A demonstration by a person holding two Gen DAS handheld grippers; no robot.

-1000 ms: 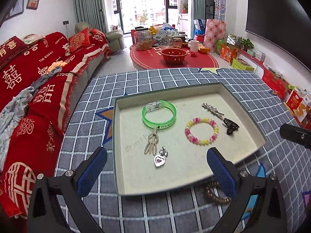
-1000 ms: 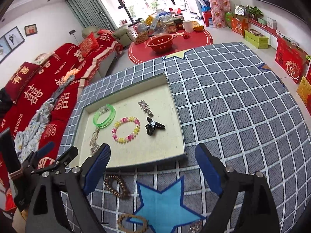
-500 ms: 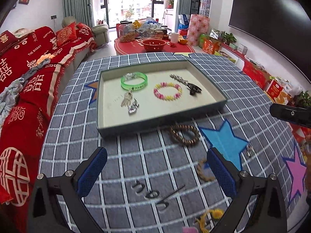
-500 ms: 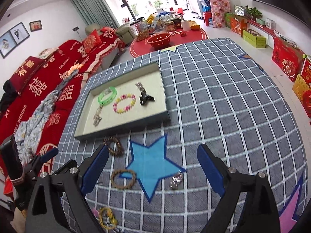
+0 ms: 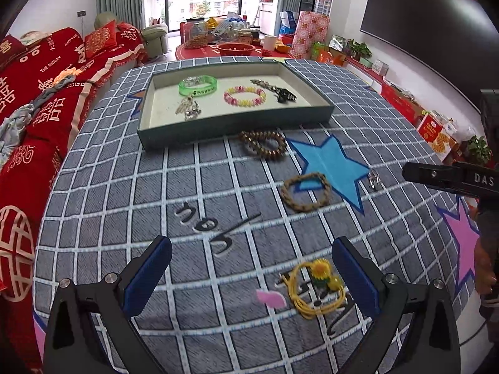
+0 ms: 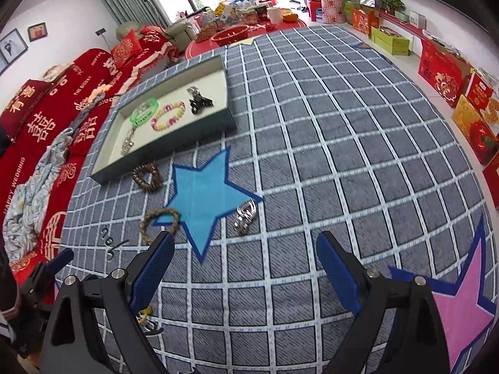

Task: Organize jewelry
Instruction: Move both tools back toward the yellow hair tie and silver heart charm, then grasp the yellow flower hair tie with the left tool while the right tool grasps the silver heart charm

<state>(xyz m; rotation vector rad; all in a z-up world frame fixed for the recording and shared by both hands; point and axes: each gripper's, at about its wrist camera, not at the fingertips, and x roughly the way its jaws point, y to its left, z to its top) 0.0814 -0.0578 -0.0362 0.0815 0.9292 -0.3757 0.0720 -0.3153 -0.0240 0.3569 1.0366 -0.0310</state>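
Observation:
A grey-green tray (image 5: 237, 124) (image 6: 103, 173) holds a green bangle (image 5: 198, 85), a pink-yellow bead bracelet (image 5: 244, 96), a black clip (image 5: 285, 95) and a silver charm (image 5: 188, 109). Loose on the cloth lie a brown bead bracelet (image 5: 263, 145) (image 6: 146, 173), a braided ring (image 5: 305, 191) (image 6: 159, 221), a silver piece (image 5: 374, 180) (image 6: 246, 215), dark hairpins (image 5: 215, 227) and a yellow sunflower hair tie (image 5: 316, 286). My left gripper (image 5: 252, 274) is open above the near cloth. My right gripper (image 6: 246, 274) is open just short of the silver piece.
The table wears a grey checked cloth with a blue star (image 6: 202, 193) and a pink star (image 6: 464, 308). A red sofa (image 5: 40, 87) runs along the left. A pink petal clip (image 5: 271, 297) lies by the hair tie. Red boxes (image 6: 449, 71) line the right wall.
Both grippers have drawn back from the tray toward the near side of the table. More loose jewellery has come into view. Both stay open and empty.

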